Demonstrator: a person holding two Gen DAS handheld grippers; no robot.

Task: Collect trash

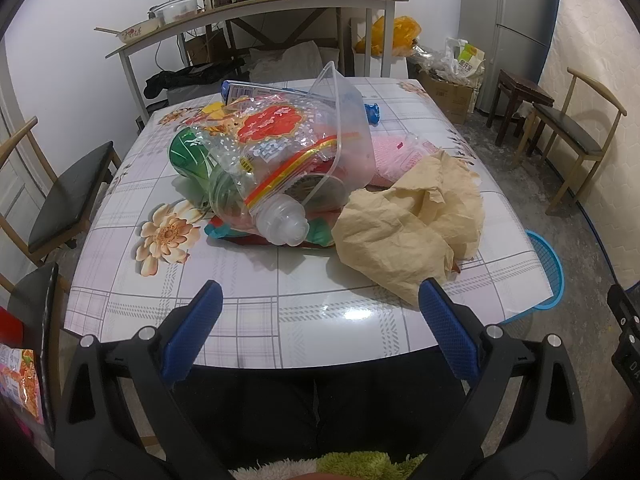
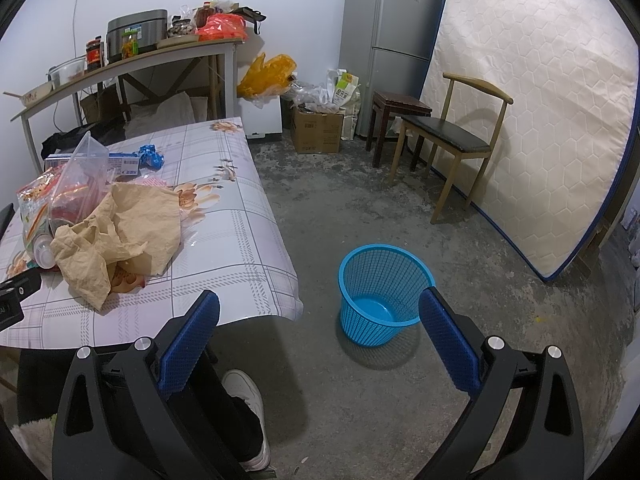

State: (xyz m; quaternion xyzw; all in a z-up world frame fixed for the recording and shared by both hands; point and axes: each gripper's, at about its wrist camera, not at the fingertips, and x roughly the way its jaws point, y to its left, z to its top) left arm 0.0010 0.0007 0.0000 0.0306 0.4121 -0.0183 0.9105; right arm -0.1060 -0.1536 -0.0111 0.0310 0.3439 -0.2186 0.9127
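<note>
We hold both claws, left (image 1: 320, 332) and right (image 2: 320, 332), spread and empty: trash pile (image 1: 280, 168) heaped mid-counter (image 1: 320, 320), blue basket (image 2: 384, 292) waiting on the floor beside the counter.

The counter (image 1: 248, 320) has a glossy, smooth cover with printed flowers, and it reflects the lamp. The brown paper (image 1: 408, 224) is matt and heavily creased. The clear plastic bag (image 1: 280, 140) is shiny and crinkled, and the bottle (image 1: 280, 224) under it is cloudy plastic. The basket (image 2: 384, 292) is blue plastic mesh with a smooth bottom. The floor (image 2: 400, 208) is rough, stained concrete. The pads (image 2: 188, 344) of the right gripper are blue with a fine grid texture, on matt black plastic arms with metal screws.
</note>
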